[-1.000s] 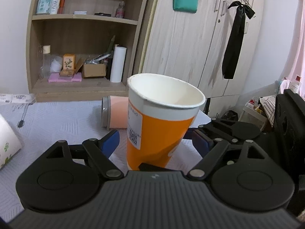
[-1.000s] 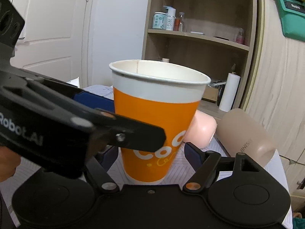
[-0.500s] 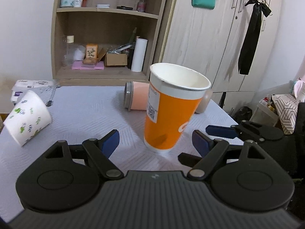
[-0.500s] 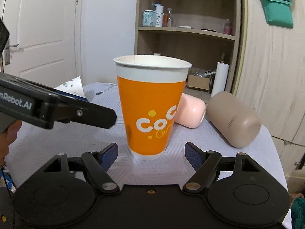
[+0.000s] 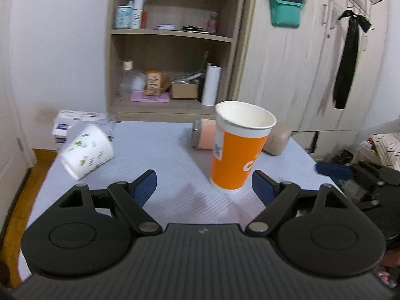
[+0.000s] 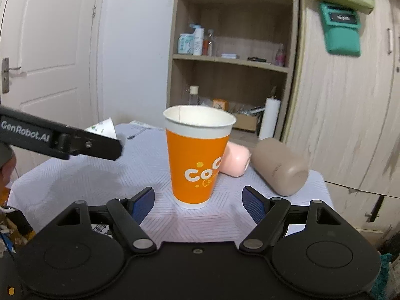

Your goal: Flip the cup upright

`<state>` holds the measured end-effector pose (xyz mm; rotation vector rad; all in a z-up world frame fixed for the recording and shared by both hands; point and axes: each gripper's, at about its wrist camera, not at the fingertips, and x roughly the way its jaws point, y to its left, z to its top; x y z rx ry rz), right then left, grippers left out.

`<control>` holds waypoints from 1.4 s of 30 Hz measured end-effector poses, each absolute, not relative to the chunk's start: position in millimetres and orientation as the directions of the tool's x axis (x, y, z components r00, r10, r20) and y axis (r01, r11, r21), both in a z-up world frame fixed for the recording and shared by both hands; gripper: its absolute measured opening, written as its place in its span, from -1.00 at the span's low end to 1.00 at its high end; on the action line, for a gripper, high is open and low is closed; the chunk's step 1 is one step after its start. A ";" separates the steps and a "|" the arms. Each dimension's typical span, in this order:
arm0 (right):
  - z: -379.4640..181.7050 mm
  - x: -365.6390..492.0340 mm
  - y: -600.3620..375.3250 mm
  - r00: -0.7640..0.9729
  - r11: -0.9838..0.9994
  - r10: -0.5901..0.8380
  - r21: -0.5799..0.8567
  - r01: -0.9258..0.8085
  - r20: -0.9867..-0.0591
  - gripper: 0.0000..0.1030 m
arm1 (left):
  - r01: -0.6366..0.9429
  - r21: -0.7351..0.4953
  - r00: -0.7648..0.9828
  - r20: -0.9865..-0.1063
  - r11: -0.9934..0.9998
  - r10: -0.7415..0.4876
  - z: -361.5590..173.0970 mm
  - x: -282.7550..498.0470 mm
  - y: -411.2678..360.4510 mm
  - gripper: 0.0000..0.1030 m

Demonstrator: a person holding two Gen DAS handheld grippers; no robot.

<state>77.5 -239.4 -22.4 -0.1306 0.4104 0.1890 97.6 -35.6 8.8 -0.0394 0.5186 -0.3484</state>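
Observation:
An orange paper cup with a white rim stands upright on the pale blue tablecloth; it also shows in the right wrist view. My left gripper is open and empty, a short way back from the cup. My right gripper is open and empty, just in front of the cup. The left gripper's finger crosses the right wrist view at the left. A white cup with green print lies on its side at the left.
A pink tumbler and a beige tumbler lie on their sides behind the orange cup. A wooden shelf unit and wardrobe doors stand behind the table. The table's right edge is near the beige tumbler.
Both grippers have pulled back from the orange cup, which stays upright on the table. The white printed cup has come into the left wrist view.

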 end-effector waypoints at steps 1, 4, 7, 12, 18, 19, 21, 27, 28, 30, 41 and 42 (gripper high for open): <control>-20.4 73.9 -240.8 0.903 0.976 0.153 -0.084 -0.202 -0.401 0.58 | 0.303 -0.117 0.818 -0.477 0.946 -0.321 8.6 92.6 -34.8 0.61; -14.5 59.6 -243.5 0.914 0.981 0.142 -0.070 -0.181 -0.380 0.58 | 0.282 -0.099 0.829 -0.476 0.954 -0.294 7.7 80.1 -32.9 0.61; -8.8 47.8 -245.0 0.921 0.985 0.126 -0.061 -0.159 -0.368 0.59 | 0.265 -0.081 0.834 -0.480 0.961 -0.271 7.5 71.3 -31.6 0.62; -3.8 31.4 -241.8 0.930 0.990 0.094 -0.068 -0.126 -0.356 0.59 | 0.230 -0.082 0.846 -0.476 0.970 -0.241 7.5 59.8 -26.3 0.62; 0.6 16.0 -236.6 0.939 0.995 0.039 -0.074 -0.068 -0.342 0.58 | 0.190 -0.054 0.870 -0.454 0.980 -0.194 9.8 48.8 -24.1 0.75; 1.1 14.4 -236.0 0.940 0.995 0.032 -0.075 -0.061 -0.340 0.58 | 0.189 -0.054 0.872 -0.450 0.980 -0.193 10.4 49.4 -24.8 0.77; 2.6 11.4 -233.9 0.942 0.996 0.022 -0.079 -0.051 -0.335 0.59 | 0.182 -0.060 0.872 -0.451 0.981 -0.190 10.4 52.2 -26.1 0.78; 3.8 9.9 -229.7 0.936 0.998 0.044 -0.021 -0.055 -0.348 0.59 | 0.162 -0.035 0.877 -0.453 0.986 -0.160 9.7 50.4 -26.9 0.86; 4.3 9.9 -228.7 0.937 0.998 0.042 -0.021 -0.053 -0.346 0.59 | 0.159 -0.035 0.877 -0.454 0.987 -0.157 9.8 50.1 -26.2 0.89; 5.2 9.6 -227.4 0.938 0.999 0.040 -0.019 -0.050 -0.343 0.63 | 0.154 -0.052 0.876 -0.455 0.987 -0.161 10.4 50.3 -23.2 0.94; 3.8 12.3 -227.9 0.937 0.999 -0.040 -0.011 0.038 -0.348 1.00 | 0.131 -0.001 0.870 -0.480 0.991 -0.116 6.8 50.5 -26.4 1.00; 3.7 12.2 -228.0 0.937 0.999 -0.046 -0.012 0.045 -0.346 1.00 | 0.123 -0.004 0.871 -0.479 0.992 -0.110 7.4 49.9 -26.0 1.00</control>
